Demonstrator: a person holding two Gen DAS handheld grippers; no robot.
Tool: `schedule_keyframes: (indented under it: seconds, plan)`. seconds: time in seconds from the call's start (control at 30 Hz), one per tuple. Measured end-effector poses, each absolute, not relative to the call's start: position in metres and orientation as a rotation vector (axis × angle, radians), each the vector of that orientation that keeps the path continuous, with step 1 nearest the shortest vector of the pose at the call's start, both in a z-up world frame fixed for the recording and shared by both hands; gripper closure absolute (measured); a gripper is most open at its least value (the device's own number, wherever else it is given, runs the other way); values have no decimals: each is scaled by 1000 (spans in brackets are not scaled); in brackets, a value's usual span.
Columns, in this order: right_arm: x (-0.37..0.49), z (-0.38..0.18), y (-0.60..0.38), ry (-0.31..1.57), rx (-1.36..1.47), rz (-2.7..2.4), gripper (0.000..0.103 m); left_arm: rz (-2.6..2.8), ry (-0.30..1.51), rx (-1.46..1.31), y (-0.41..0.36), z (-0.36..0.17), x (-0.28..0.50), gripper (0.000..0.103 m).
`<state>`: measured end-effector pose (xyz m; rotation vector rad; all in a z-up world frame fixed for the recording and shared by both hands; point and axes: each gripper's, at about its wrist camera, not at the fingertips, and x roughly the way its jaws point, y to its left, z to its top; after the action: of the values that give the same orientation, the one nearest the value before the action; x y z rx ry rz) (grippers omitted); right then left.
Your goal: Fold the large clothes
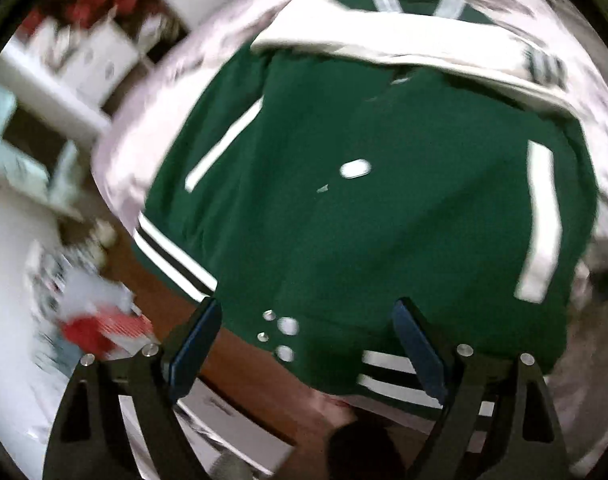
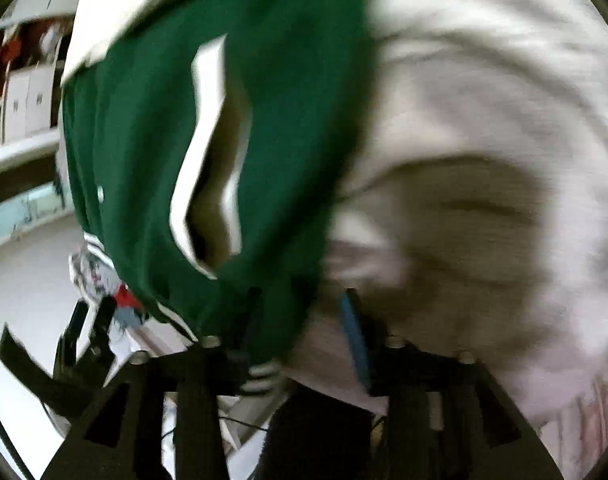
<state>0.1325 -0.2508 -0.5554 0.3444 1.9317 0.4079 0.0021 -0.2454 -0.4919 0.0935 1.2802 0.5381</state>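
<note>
Pale pink bedding covers the bed under everything, and both views are motion-blurred. On it we see the green jacket spread flat ahead of our left gripper, white sleeve folded across its far end, white pocket stripes to either side, striped hem nearest the fingers. Left fingers are spread wide apart, nothing between them; the hem with its snap buttons lies in the gap just ahead, and we can't tell if the tips touch the cloth. Beyond the left finger sit a wooden bed edge, a red and grey heap and white shelving.

In the right wrist view the jacket hangs bunched right in front of the right gripper. Its fingers stand apart with the green hem corner between them; whether they're pinching it we can't tell, too blurred. Pink bedding fills the side beyond the blue-padded finger, and the left gripper shows low on the opposite side.
</note>
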Motion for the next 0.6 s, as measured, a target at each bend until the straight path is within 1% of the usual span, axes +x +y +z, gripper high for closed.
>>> schedule_keyframes:
  seconds: [0.03, 0.07, 0.1, 0.2, 0.27, 0.4, 0.5, 0.6]
  plan:
    - [138, -548, -268, 1913, 354, 367, 51, 532, 1282, 127, -261, -492, 9, 16]
    - [141, -541, -288, 1899, 361, 323, 46, 506, 1277, 181, -288, -493, 9, 16]
    - [145, -538, -305, 1891, 365, 289, 43, 490, 1276, 226, -309, -495, 7, 16]
    - [153, -523, -360, 1857, 409, 188, 38, 436, 1275, 345, -365, -511, 8, 16]
    - [163, -520, -386, 1836, 427, 137, 36, 391, 1264, 452, -406, -528, 6, 16]
    - [177, -519, -419, 1810, 469, 74, 36, 365, 1238, 637, -454, -568, 8, 16]
    - [185, -522, -432, 1793, 484, 75, 36, 370, 1279, 698, -462, -601, 15, 15]
    - [200, -530, -427, 1780, 497, 113, 36, 364, 1281, 662, -452, -607, 20, 8]
